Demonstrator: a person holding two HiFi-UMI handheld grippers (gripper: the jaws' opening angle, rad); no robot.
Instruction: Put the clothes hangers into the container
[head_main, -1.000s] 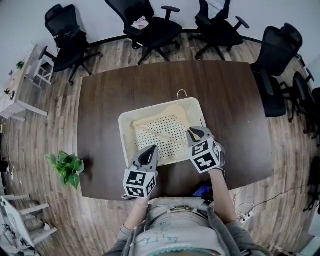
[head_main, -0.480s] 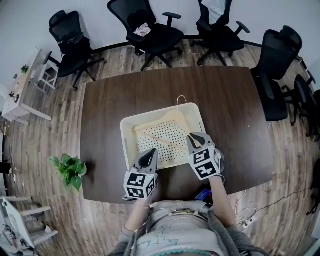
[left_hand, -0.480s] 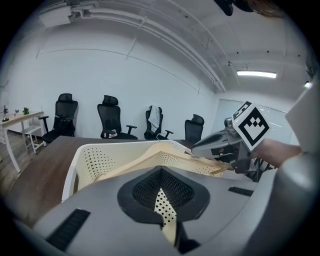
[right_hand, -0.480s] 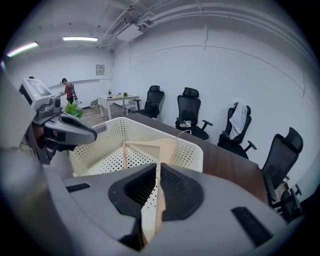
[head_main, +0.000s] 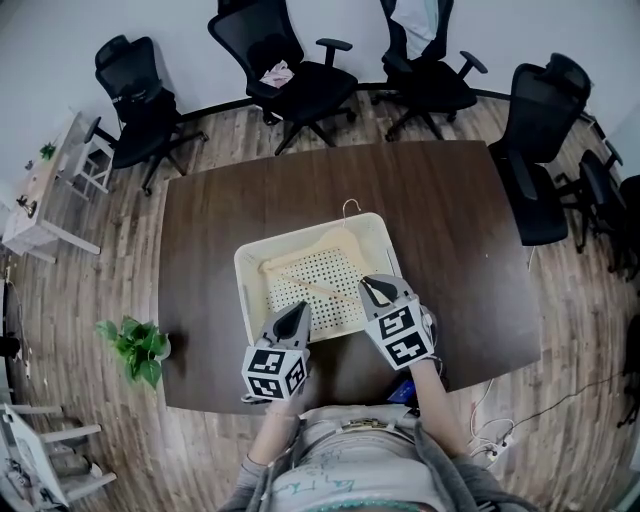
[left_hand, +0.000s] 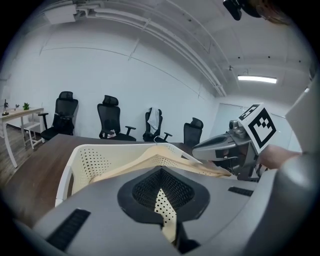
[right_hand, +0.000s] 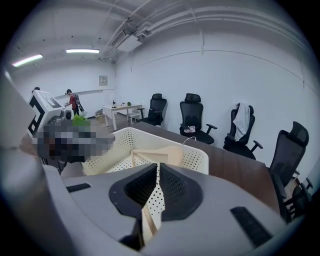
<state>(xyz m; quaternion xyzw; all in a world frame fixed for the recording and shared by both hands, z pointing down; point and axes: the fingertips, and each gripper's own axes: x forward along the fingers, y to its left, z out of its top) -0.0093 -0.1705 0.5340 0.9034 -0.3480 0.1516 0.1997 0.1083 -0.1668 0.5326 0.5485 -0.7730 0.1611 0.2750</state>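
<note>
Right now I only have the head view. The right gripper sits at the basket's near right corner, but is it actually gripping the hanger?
Observer: Yes. In the right gripper view the right gripper is shut on a thin wooden part of the hanger.
Operator: Which part of it?
Observer: The left gripper view shows the end of one hanger arm reaching into those jaws. The rest lies across the basket.
Operator: Is anyone else around?
Observer: The right gripper view shows a person standing far across the room, near a white table.
</note>
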